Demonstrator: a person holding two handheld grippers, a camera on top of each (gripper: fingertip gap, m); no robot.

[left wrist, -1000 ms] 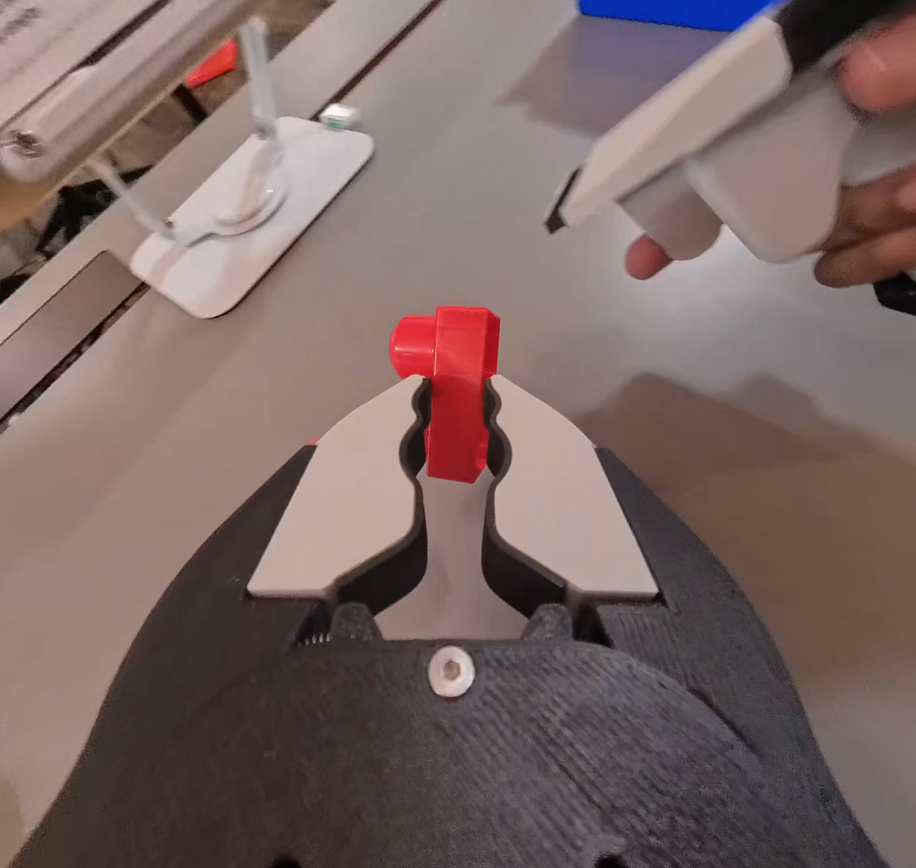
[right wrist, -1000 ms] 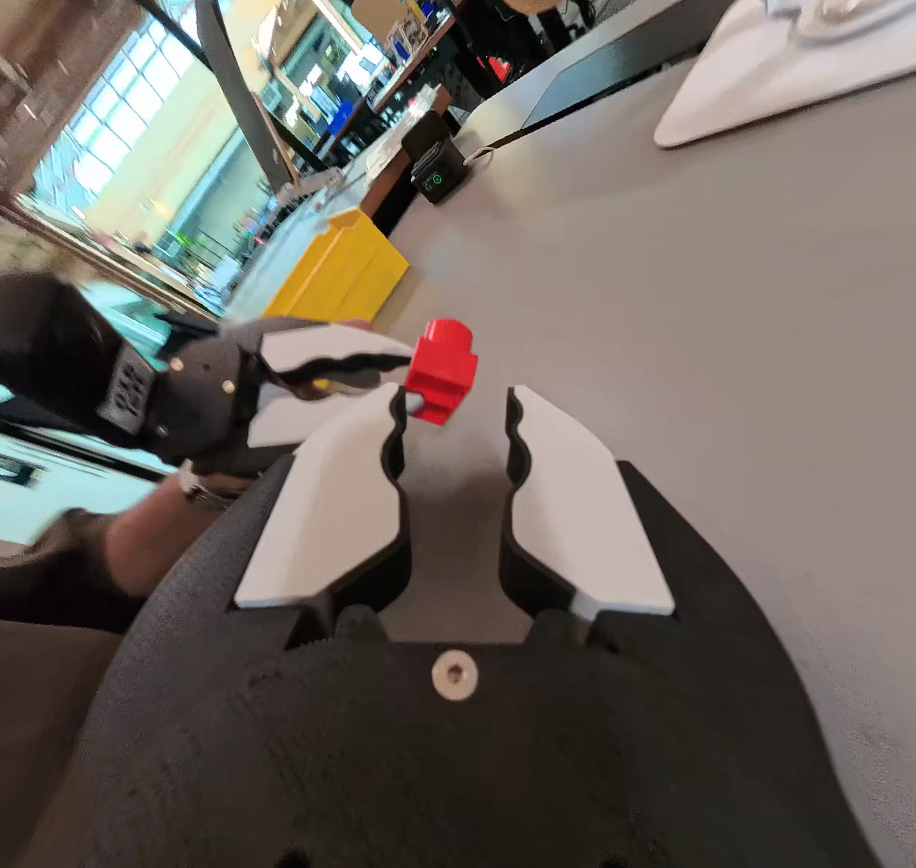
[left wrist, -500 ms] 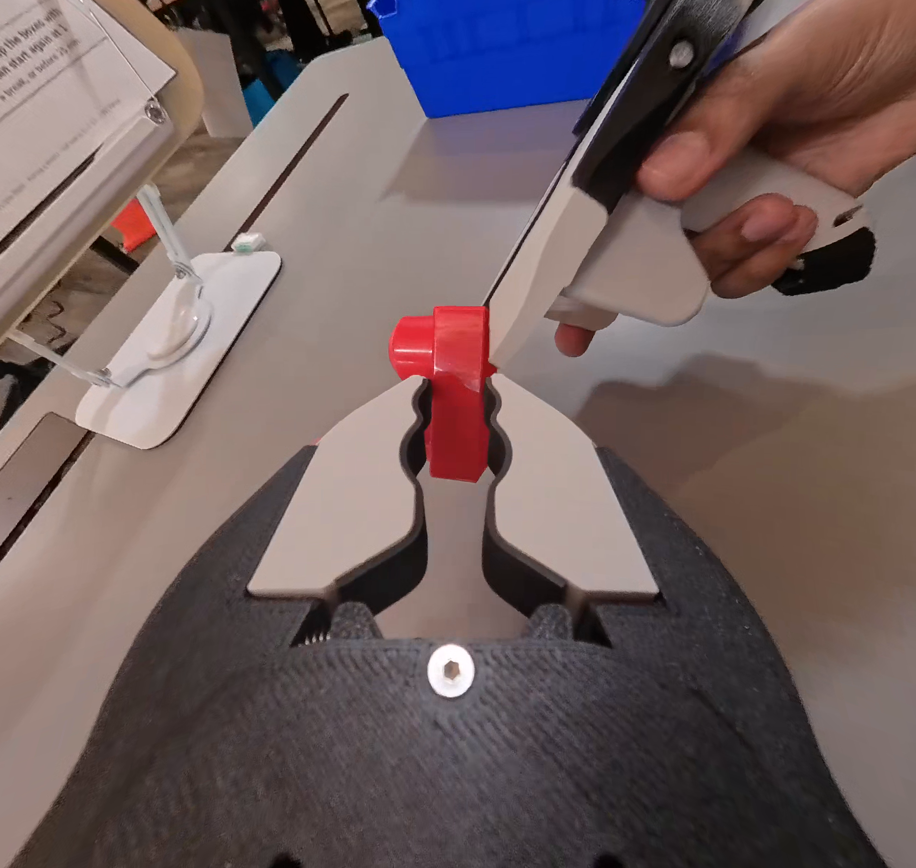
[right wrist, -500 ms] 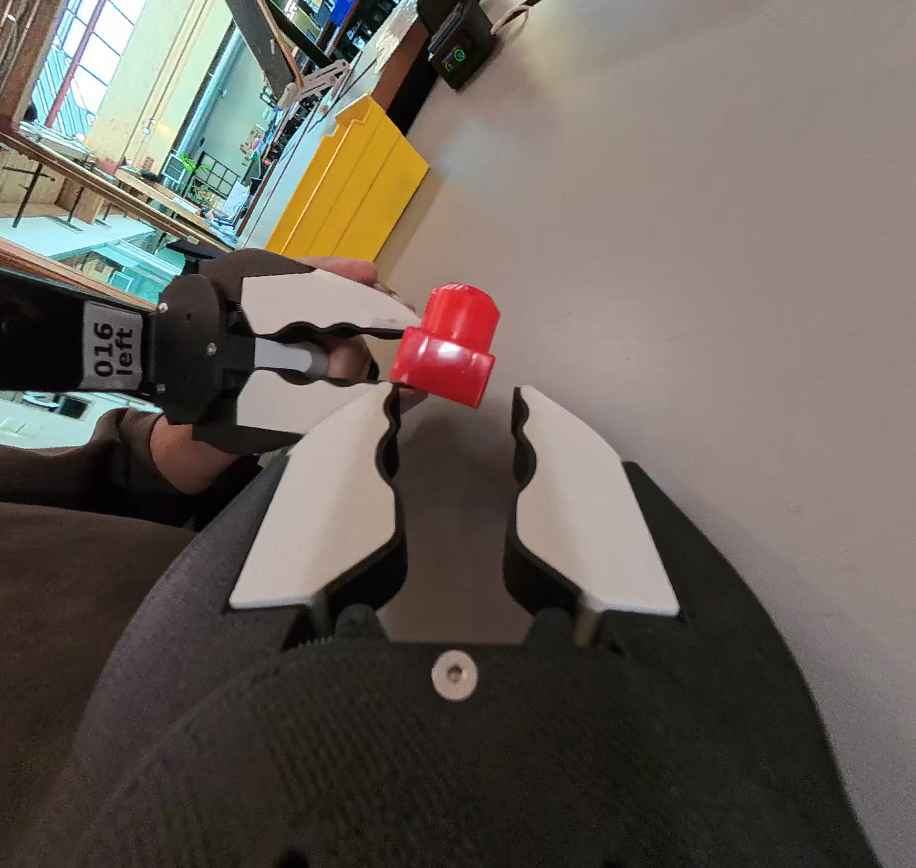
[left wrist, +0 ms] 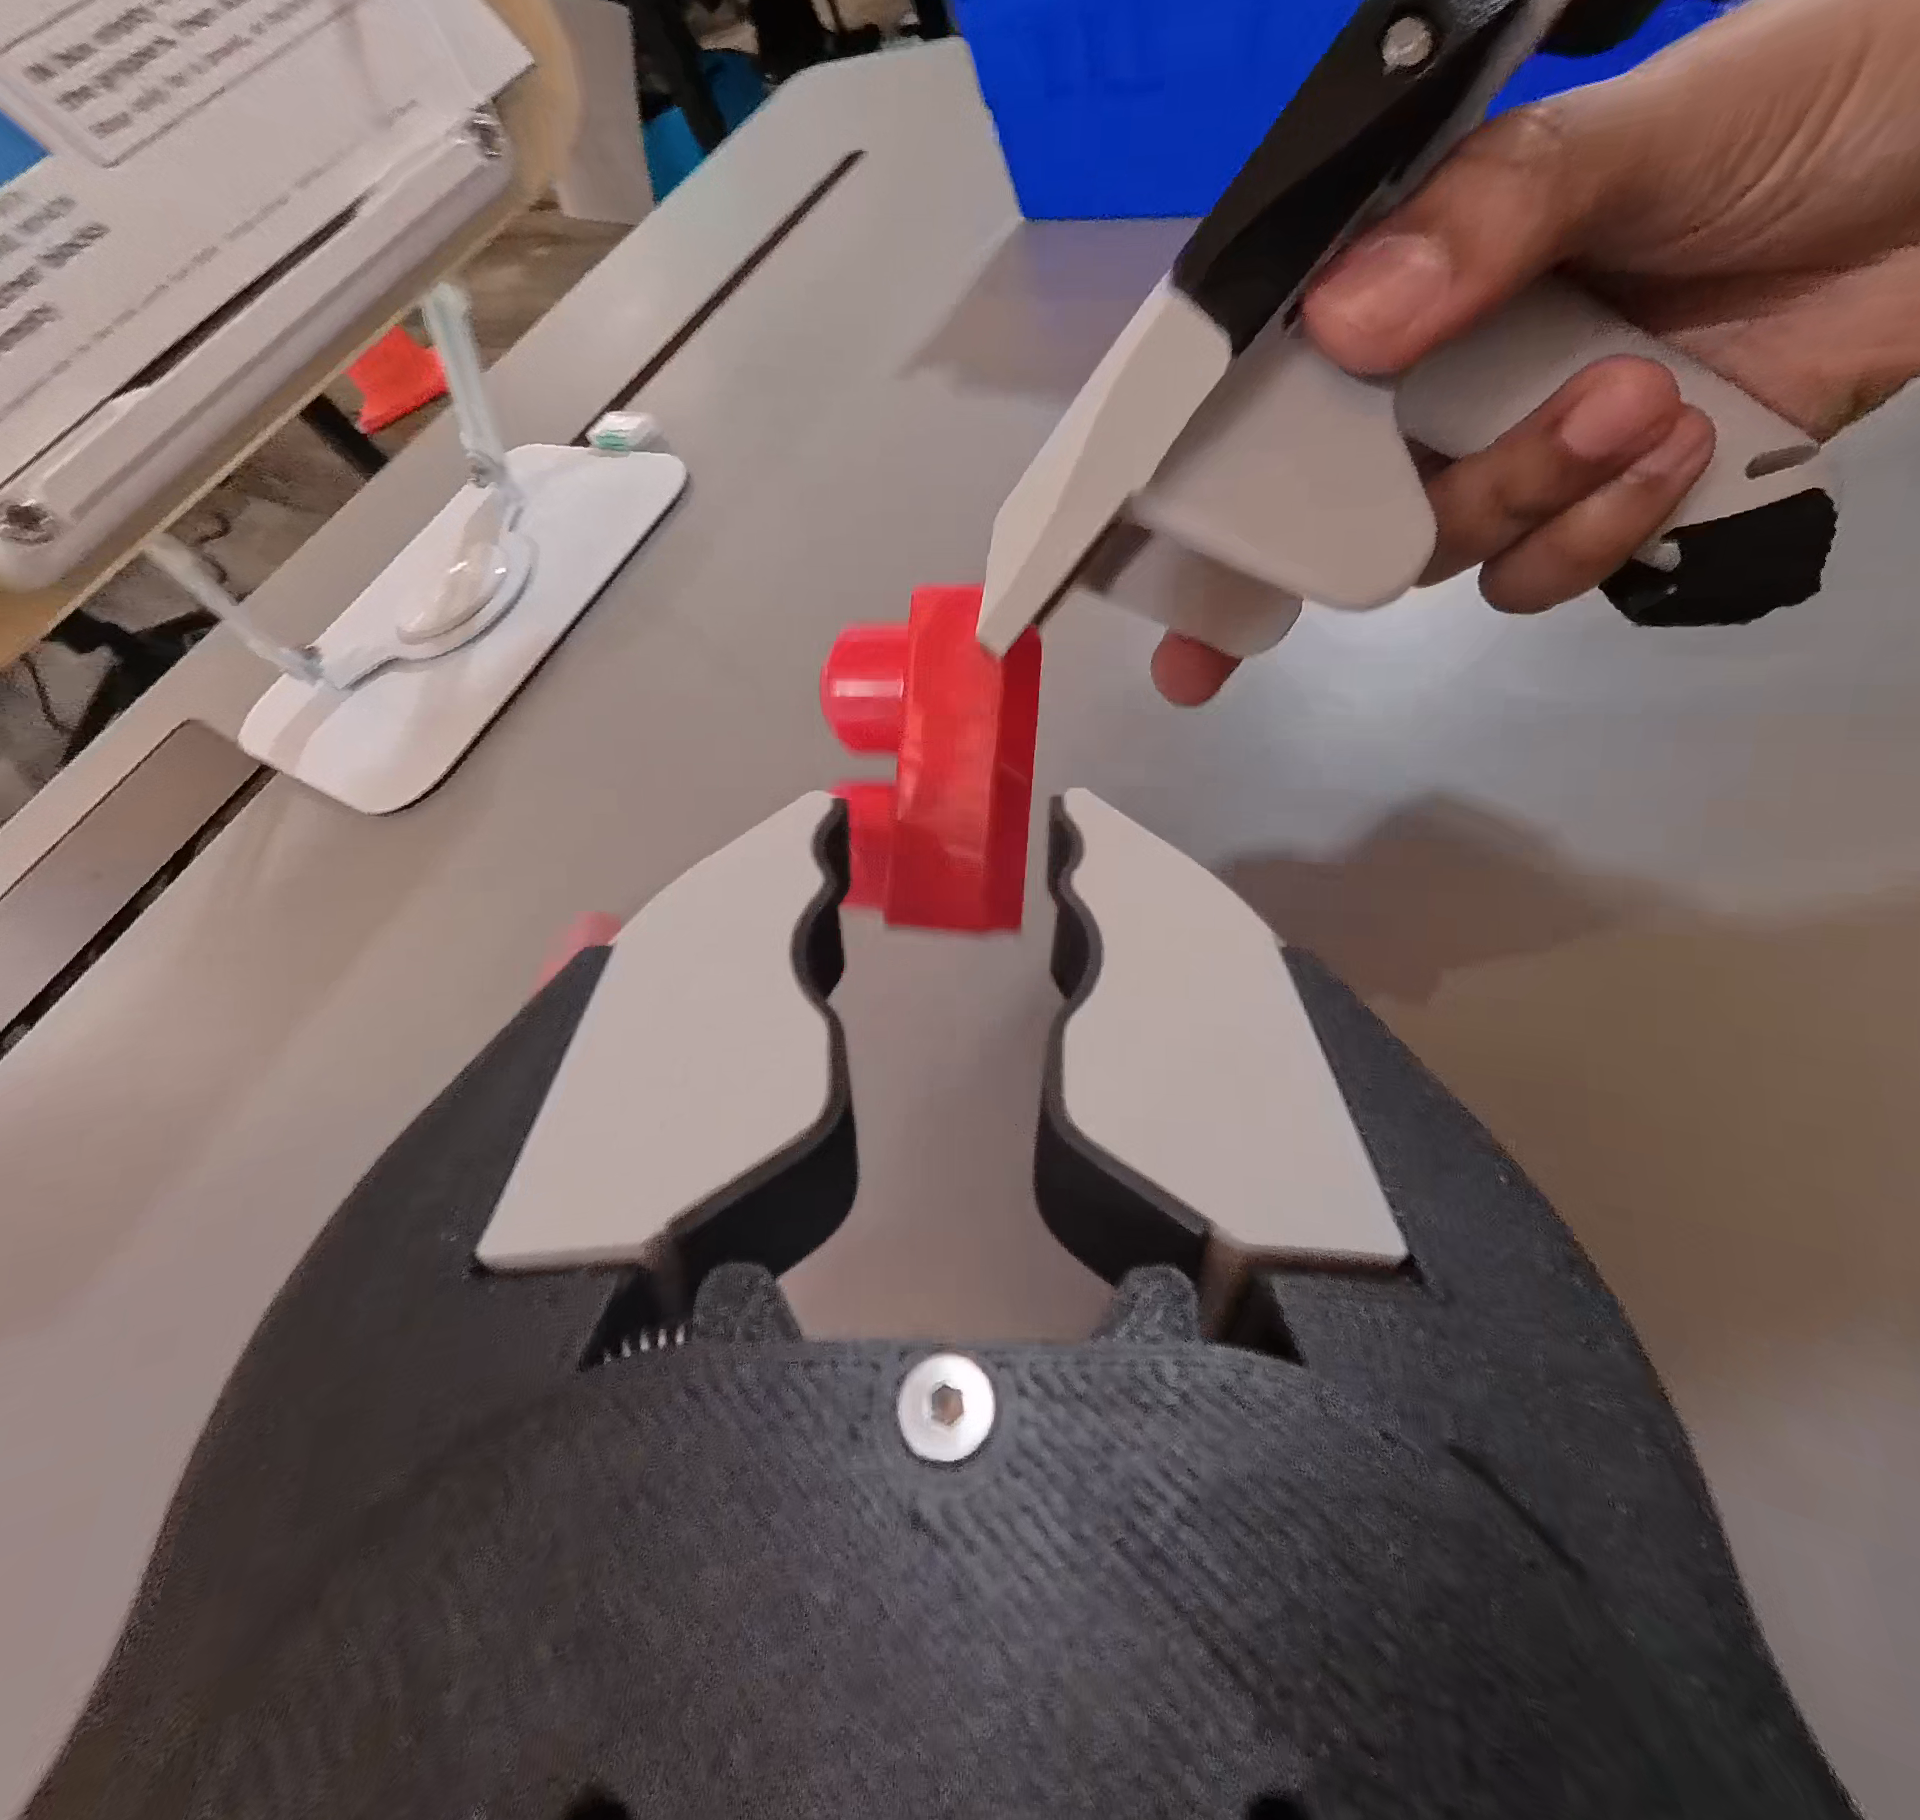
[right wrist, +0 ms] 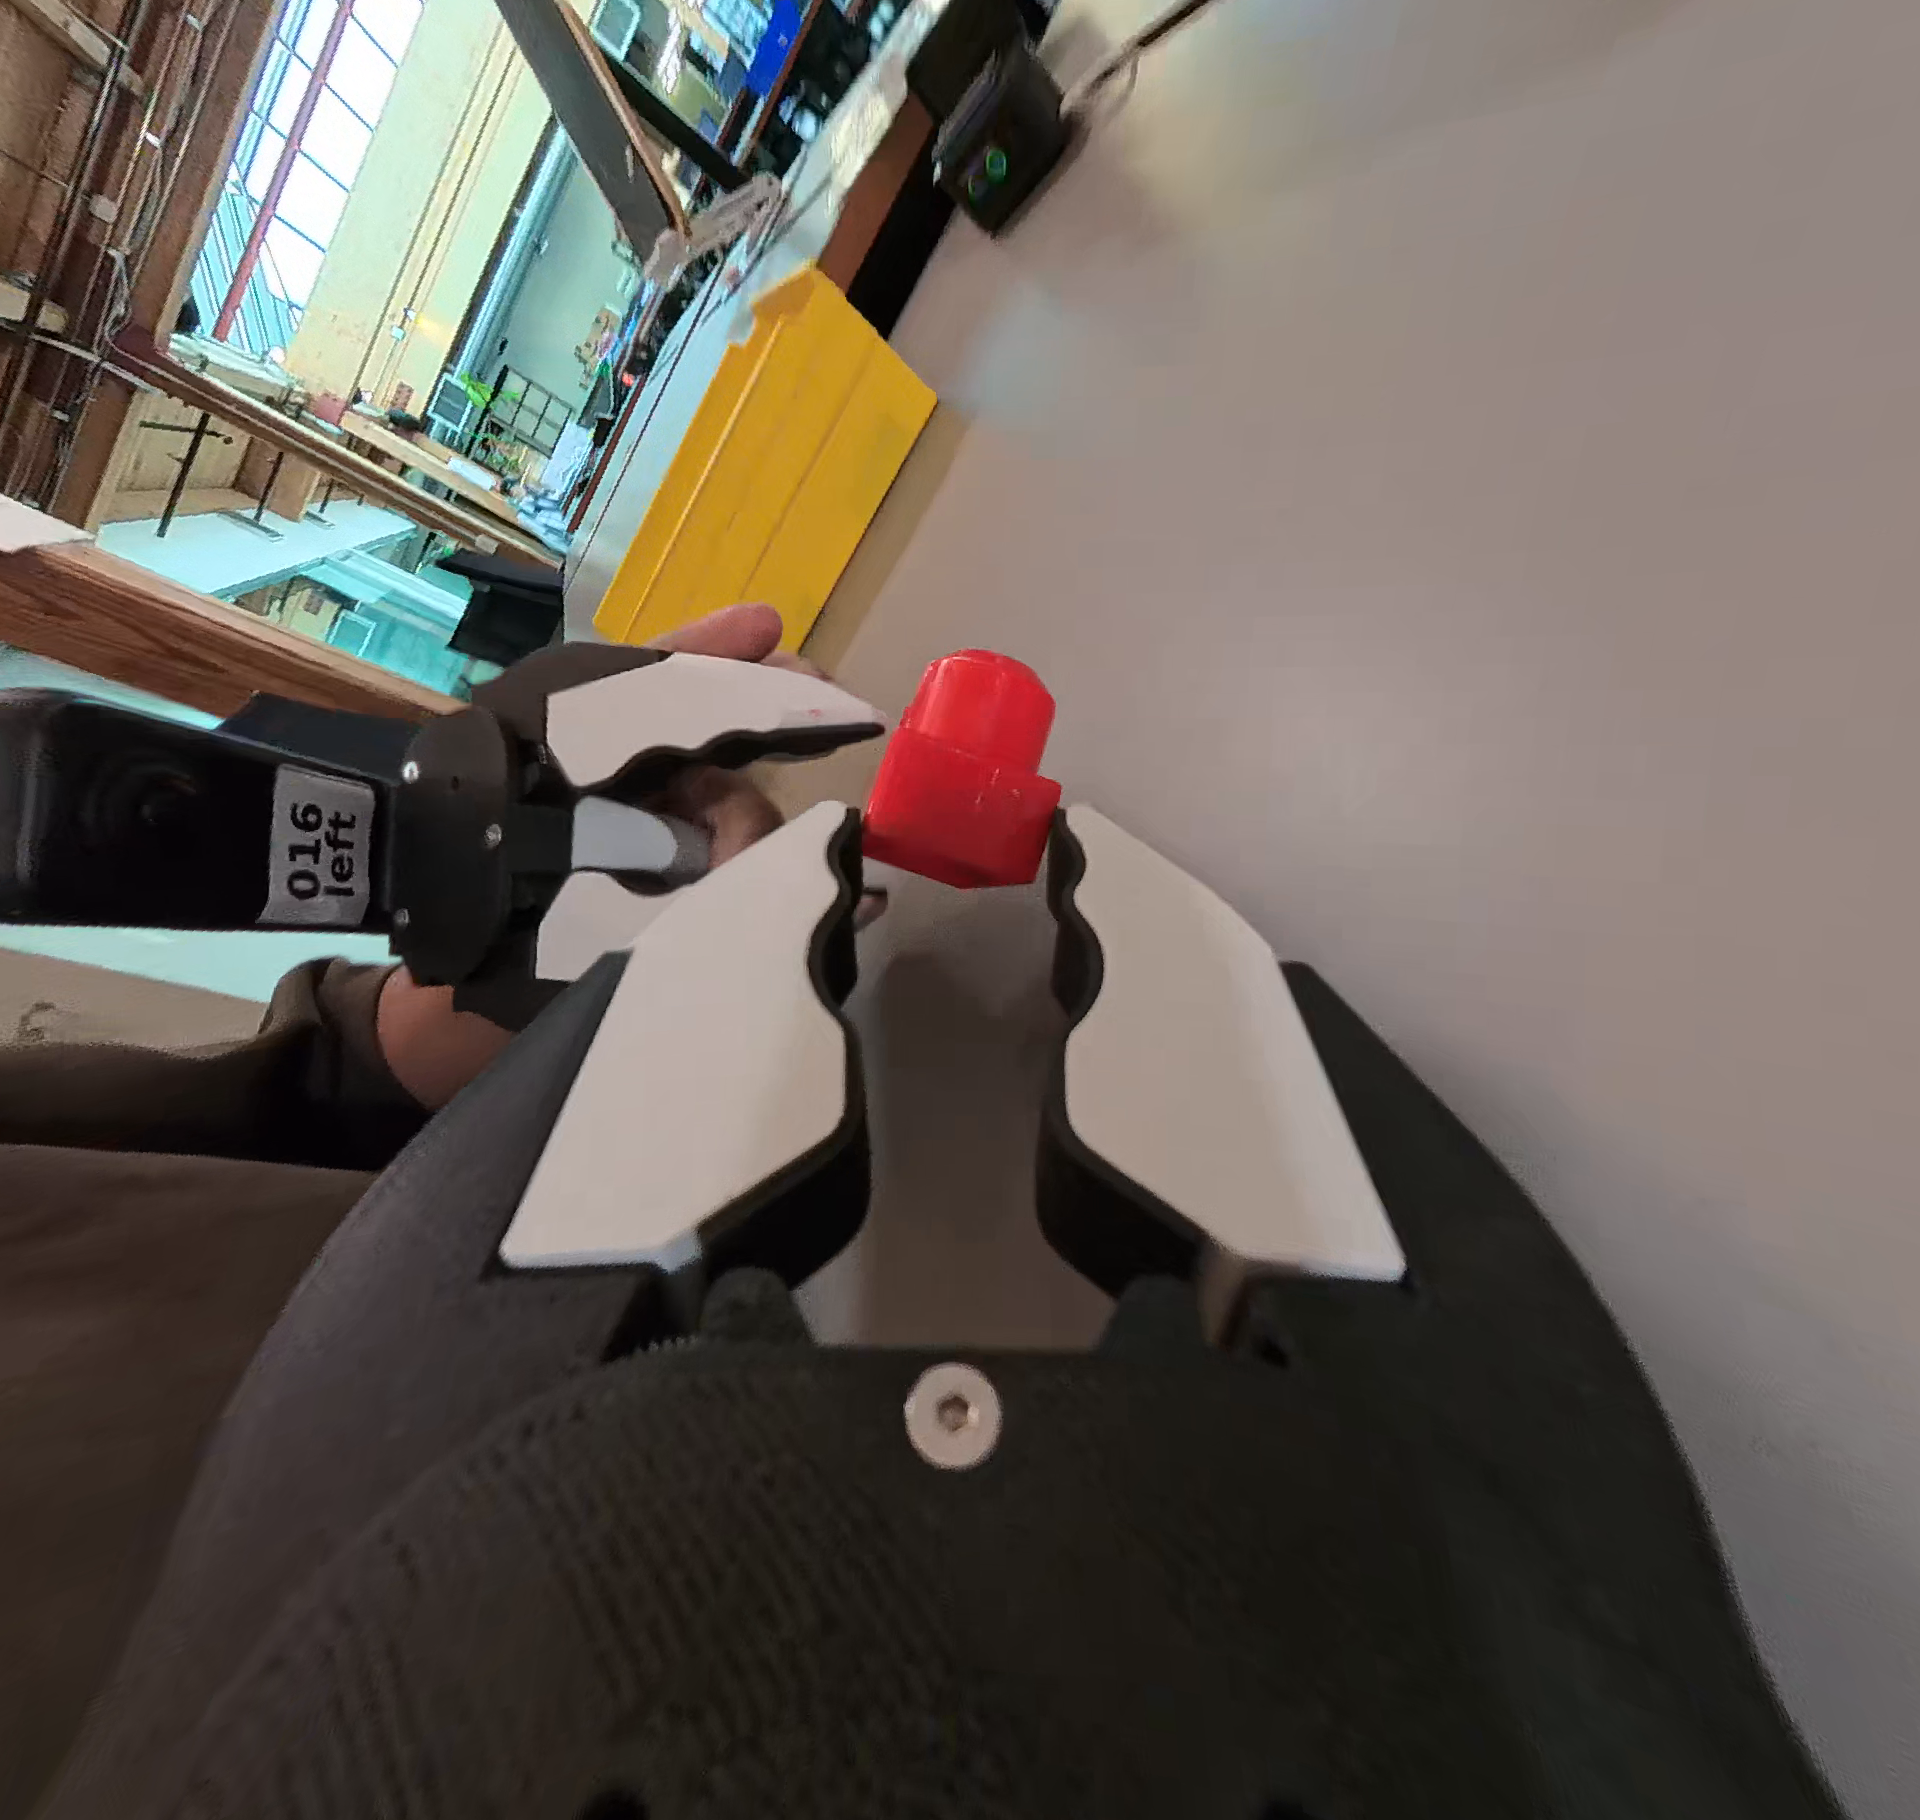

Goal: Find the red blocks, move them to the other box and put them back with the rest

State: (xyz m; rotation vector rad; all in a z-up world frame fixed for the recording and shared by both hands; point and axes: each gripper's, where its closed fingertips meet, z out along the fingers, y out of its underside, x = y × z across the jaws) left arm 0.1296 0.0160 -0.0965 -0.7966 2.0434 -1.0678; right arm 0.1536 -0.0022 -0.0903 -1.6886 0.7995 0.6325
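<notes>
Handover midair above grey tabletop: red studded plastic block sits at the right gripper's tips, pinched across its body. Left gripper is spread, apparently clear of the block. Long axis runs along the left fingers, across the right ones.

The right gripper has its 2 white fingers closed against the sides of a red block, whose round stud points up and away. Just left of it, the left gripper sits with its jaws parted and clear of the block. A yellow box rests farther back on the grey table.
</notes>
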